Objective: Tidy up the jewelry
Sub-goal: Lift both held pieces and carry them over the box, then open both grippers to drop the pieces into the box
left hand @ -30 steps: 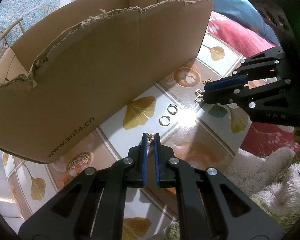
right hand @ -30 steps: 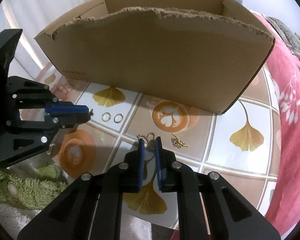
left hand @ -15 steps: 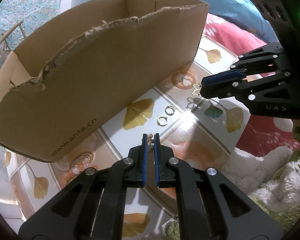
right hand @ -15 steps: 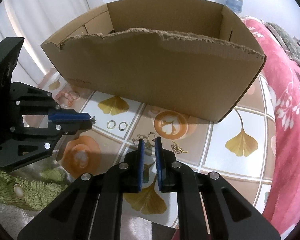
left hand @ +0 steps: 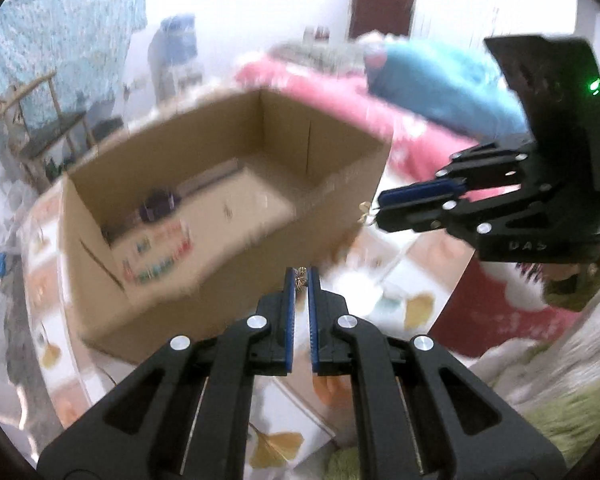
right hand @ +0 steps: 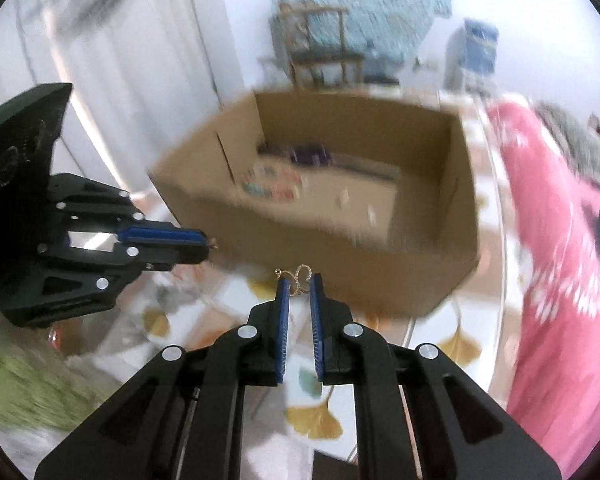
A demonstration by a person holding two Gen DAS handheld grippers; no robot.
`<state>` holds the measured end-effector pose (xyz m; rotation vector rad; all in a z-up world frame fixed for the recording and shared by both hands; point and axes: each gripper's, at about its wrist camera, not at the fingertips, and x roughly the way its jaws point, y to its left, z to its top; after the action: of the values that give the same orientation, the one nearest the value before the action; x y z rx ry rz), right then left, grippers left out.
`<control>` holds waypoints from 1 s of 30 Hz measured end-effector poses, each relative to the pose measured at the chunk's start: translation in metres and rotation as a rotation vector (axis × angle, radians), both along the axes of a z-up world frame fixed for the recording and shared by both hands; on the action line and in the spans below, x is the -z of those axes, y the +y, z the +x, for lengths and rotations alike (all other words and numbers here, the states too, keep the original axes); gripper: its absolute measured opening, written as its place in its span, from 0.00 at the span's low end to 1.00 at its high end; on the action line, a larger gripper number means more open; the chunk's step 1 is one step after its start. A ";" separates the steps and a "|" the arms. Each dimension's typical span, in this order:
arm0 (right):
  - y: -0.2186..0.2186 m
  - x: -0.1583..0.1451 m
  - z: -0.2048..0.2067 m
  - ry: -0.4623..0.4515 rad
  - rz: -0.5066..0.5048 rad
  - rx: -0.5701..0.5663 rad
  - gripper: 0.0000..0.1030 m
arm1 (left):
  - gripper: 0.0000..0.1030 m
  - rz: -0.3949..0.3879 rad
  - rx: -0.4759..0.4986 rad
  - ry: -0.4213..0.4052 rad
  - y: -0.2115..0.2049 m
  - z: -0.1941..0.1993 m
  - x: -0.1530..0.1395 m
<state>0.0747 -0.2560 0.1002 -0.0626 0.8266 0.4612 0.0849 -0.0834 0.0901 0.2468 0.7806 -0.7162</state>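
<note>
My left gripper [left hand: 301, 277] is shut on a small gold earring [left hand: 300, 273] pinched at its blue fingertips. My right gripper [right hand: 299, 283] is shut on a curly gold earring [right hand: 299, 276] that sticks up between its tips. Both hang in the air in front of an open cardboard box [left hand: 204, 216], whose inside now shows. In the left wrist view the right gripper [left hand: 374, 212] is at the right, with its gold earring [left hand: 365, 213] at the tips. In the right wrist view the left gripper [right hand: 208, 243] is at the left. Jewelry left on the table is lost in blur.
Inside the box [right hand: 340, 184] lie a dark purple item [left hand: 156, 206] and a colourful card [left hand: 160, 256]. The box stands on a table with a ginkgo-leaf cloth [right hand: 312, 420]. A pink blanket [right hand: 556, 280] lies to the right, a green fluffy fabric [right hand: 20, 384] to the left.
Both grippers have risen from the tabletop with their earrings still gripped. The view now looks down into the box instead of at its front wall. The picture has blurred.
</note>
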 end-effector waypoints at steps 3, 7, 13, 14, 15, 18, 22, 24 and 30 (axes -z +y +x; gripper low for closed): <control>-0.002 -0.029 0.013 -0.077 0.019 -0.039 0.11 | 0.05 -0.034 0.010 -0.079 0.006 0.011 -0.026; 0.010 -0.040 0.054 -0.087 0.005 -0.107 0.11 | 0.05 0.007 -0.013 -0.098 0.006 0.042 -0.025; 0.033 0.002 0.124 0.131 -0.019 -0.154 0.11 | 0.05 0.103 -0.080 0.009 0.007 0.091 0.012; 0.037 0.010 0.132 0.163 -0.037 -0.147 0.11 | 0.05 0.114 -0.092 0.020 0.011 0.095 0.015; 0.040 0.017 0.137 0.188 -0.048 -0.147 0.11 | 0.05 0.123 -0.101 0.042 0.013 0.101 0.020; 0.045 0.031 0.143 0.229 -0.062 -0.138 0.11 | 0.06 0.131 -0.123 0.067 0.019 0.109 0.027; 0.042 0.039 0.148 0.260 -0.044 -0.114 0.14 | 0.10 0.124 -0.133 0.081 0.023 0.108 0.030; 0.038 0.037 0.146 0.251 -0.028 -0.095 0.19 | 0.16 0.116 -0.141 0.072 0.025 0.106 0.029; 0.014 0.016 0.138 0.183 0.051 -0.026 0.22 | 0.26 0.071 -0.190 0.015 0.041 0.095 0.012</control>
<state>0.2127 -0.2424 0.0838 0.0167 0.9936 0.5178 0.1800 -0.0420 0.0785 0.2280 0.8323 -0.5125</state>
